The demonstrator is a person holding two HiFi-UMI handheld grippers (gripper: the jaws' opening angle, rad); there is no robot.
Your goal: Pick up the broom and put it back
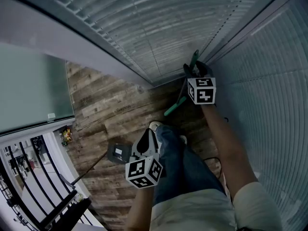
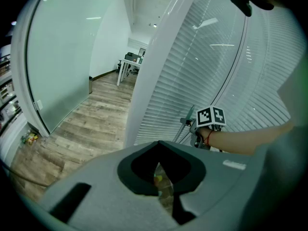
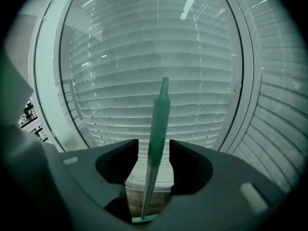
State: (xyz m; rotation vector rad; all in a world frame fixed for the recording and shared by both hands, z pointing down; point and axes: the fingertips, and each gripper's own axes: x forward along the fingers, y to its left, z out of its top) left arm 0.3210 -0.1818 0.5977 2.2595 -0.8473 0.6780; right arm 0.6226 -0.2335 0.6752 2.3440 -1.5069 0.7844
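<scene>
The broom (image 1: 179, 99) leans in the corner by the blinds, its green handle (image 3: 159, 124) pointing up. My right gripper (image 1: 193, 72) is at the top of that handle. In the right gripper view the jaws (image 3: 154, 146) stand open with the handle between them, a clear gap on its left side. The left gripper view shows the same right gripper (image 2: 199, 129) and broom handle (image 2: 188, 117) beside the blinds. My left gripper (image 1: 143, 146) hangs low by the person's knee. Its jaws (image 2: 161, 170) are shut to a thin slit, with nothing seen between them.
Closed blinds (image 1: 159, 28) cover the two window walls that meet in the corner. A grey dustpan-like box (image 1: 118, 153) with a long thin stick lies on the wood floor (image 1: 106, 109). A frosted glass wall (image 1: 29, 90) and a black railing (image 1: 43, 201) are at the left.
</scene>
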